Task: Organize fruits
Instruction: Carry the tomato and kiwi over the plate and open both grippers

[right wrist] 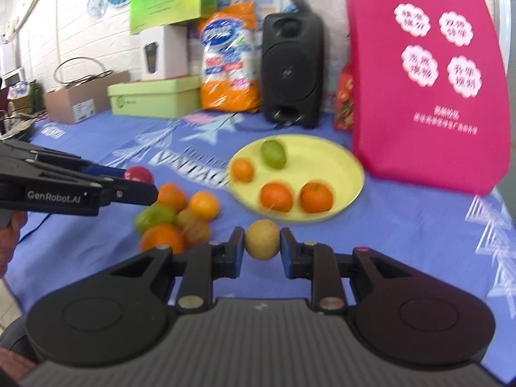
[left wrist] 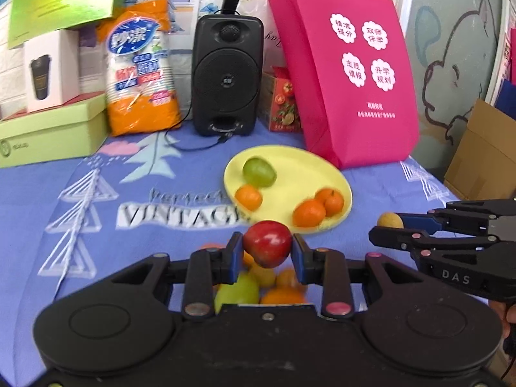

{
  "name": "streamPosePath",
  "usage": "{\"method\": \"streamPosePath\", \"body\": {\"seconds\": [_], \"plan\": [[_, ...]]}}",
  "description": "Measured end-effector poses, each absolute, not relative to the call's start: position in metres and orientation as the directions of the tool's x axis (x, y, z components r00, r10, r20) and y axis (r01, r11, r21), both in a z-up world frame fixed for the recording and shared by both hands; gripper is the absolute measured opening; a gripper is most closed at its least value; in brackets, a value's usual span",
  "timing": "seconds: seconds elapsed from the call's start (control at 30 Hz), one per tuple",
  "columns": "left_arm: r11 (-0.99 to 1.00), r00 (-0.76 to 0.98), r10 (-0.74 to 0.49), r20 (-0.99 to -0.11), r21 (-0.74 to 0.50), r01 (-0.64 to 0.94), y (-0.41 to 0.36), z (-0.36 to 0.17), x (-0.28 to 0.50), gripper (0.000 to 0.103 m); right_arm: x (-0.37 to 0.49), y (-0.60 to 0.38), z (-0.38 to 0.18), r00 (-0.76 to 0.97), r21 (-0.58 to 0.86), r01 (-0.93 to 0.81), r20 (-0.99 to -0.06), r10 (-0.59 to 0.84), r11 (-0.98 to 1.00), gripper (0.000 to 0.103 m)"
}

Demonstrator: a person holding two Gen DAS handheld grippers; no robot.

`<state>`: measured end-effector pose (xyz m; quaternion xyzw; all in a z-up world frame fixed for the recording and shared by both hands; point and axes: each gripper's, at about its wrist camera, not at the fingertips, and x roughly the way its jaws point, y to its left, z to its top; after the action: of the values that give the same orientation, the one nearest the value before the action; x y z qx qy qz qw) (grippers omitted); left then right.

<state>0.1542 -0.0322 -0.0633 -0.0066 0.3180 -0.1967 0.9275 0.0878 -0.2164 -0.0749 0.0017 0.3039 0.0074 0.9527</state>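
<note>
A white brick wall (right wrist: pixel 42 29) stands behind the tabletop (left wrist: pixel 64 213), which is covered by a blue printed cloth (right wrist: pixel 419 225), while a grey wall with a drawn cartoon figure (left wrist: pixel 451 74) is at the right side.

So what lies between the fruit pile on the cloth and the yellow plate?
Only bare blue cloth. The right wrist view shows a strip of it between the pile and the yellow plate; nothing sits in that gap.

Blue-clothed table (left wrist: pixel 96 258): yellow plate (left wrist: pixel 342 183), maybe 6 loose fruits (right wrist: pixel 174 216).
</note>
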Motion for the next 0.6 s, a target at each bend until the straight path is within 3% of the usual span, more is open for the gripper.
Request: {"method": "streamPosePath", "body": {"seconds": [0.6], "plan": [[0.914,0.662,-0.34,-0.668,-0.07,0.399,-0.108,-0.092,0.289,0.031,0.222,-0.285,-0.092,0.782,0.033,0.089,-0.621,-0.049,0.996,0.023]]}}
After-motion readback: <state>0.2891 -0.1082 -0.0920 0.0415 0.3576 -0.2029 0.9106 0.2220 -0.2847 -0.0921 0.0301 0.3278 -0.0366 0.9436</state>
